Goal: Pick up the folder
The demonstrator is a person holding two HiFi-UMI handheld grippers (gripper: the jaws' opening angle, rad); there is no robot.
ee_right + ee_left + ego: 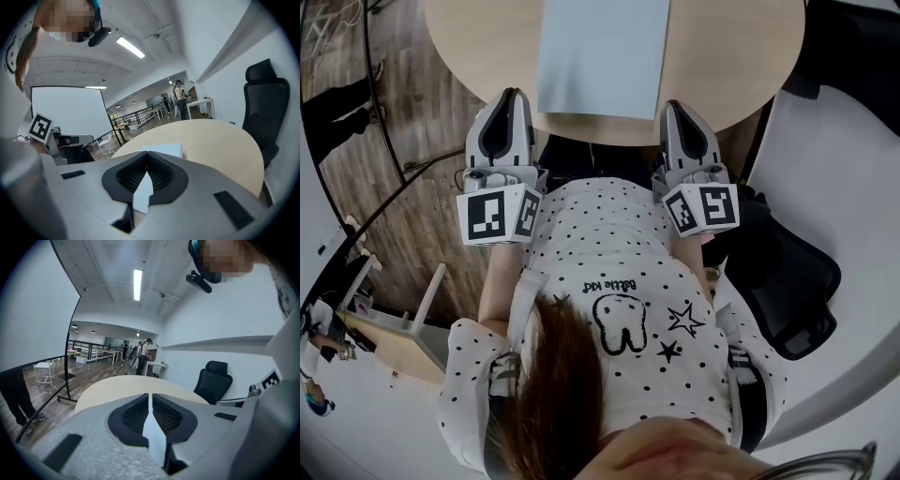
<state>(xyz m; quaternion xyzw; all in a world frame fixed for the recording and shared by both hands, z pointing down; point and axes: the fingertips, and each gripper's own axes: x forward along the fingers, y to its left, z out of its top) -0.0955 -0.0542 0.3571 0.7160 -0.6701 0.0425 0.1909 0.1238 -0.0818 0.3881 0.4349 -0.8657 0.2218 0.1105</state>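
The folder (600, 56) lies flat on the worktop (478, 47), its near edge close to the rim, between your tools. The left tool (508, 96) and right tool (677, 107) are both pinched closed and empty. Spread one wide, then take that near edge squarely.

Round table (487, 56), black chair (787, 281), wooden floor (356, 159)

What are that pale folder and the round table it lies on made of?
Folder: pale blue-grey, smooth and matte, flat with crisp straight edges. It is probably plastic or coated card, but the look does not settle which.
Table: light beige top with an even, low-sheen surface and little grain, likely wood laminate or veneer.
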